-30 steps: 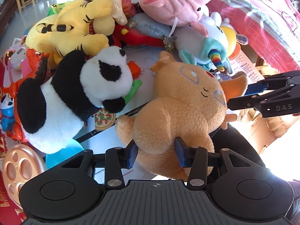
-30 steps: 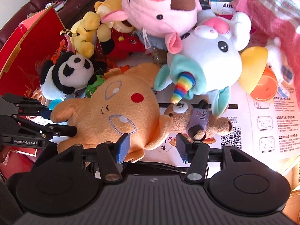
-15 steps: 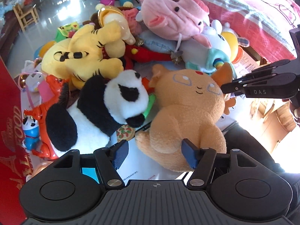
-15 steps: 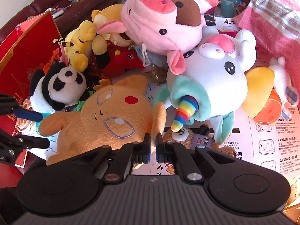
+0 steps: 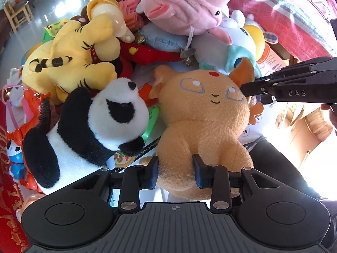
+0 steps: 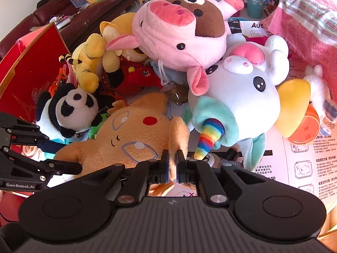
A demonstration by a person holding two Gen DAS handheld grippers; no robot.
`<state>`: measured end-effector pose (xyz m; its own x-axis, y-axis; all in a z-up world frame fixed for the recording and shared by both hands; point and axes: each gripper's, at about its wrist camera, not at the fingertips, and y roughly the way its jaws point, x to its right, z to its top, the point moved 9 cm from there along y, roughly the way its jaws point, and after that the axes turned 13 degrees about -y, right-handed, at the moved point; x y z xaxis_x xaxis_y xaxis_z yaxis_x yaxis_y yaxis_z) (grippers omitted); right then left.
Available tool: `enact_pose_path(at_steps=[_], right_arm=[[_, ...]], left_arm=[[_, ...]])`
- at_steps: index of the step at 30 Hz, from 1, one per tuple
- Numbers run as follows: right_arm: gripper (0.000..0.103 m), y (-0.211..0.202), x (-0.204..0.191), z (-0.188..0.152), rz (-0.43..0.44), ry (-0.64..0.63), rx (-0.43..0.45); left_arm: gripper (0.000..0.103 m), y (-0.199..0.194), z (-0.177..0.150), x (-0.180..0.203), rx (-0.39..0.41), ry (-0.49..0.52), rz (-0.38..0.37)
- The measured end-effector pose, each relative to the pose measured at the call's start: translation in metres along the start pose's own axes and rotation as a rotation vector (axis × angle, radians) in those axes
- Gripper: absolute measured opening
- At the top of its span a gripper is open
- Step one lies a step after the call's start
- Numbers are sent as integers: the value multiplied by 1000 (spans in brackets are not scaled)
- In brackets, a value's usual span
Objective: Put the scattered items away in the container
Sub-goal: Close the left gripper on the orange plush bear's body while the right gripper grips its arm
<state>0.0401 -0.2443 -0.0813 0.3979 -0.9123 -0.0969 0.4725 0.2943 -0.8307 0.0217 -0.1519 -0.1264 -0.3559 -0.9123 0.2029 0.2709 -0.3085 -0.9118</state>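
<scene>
An orange cat plush [image 5: 202, 126] lies face up on the white sheet among a heap of soft toys. My left gripper [image 5: 175, 175] is closing on its lower body, and both blue pads press into the fur. In the right wrist view my right gripper [image 6: 173, 164] is shut on the same orange cat plush [image 6: 134, 139], pinching one ear flat. A panda plush [image 5: 88, 126] leans against the cat's left side. The red box [image 6: 31, 67] stands open at the left.
A yellow tiger plush [image 5: 71, 57], a pink pig plush [image 6: 181, 33] and a white unicorn plush [image 6: 242, 97] crowd behind the cat. Small plastic toys [image 5: 23, 126] lie at the left. A pink striped cloth [image 6: 305, 21] hangs at the right. A printed paper sheet [image 6: 305, 164] covers the surface.
My left jaws opened wide, then closed again on the cat's lower body. My right jaws closed from half open onto the cat's ear. The cat plush now sits more upright.
</scene>
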Motion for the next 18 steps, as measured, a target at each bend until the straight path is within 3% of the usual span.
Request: enact_pose_path(at_steps=[2,5,7,9,13,16,18], right_arm=[[10,-3,1,-1,22,30,-1],[22,-8,0,-4,70,90,2],[46,-9,-3,-5,100,117,3],[61,-4,-8,-8,113,117,-13],[68,10,-14,-4,116,126,-13],[85,18,-11,0,122,181,-20],[85,24,-15,0,144,194,-25]], left_arm=[[33,1,-1,-1,-5,4,-2],[33,2,-2,-3,-9,4,-12],[33,2,-3,-4,-9,1,-21],[33,2,-3,-4,-12,1,-29],[34,4,-4,-6,-14,12,-16],[48,5,-3,-7,-25,7,-27],[54,6,-1,-7,-29,13,-25]])
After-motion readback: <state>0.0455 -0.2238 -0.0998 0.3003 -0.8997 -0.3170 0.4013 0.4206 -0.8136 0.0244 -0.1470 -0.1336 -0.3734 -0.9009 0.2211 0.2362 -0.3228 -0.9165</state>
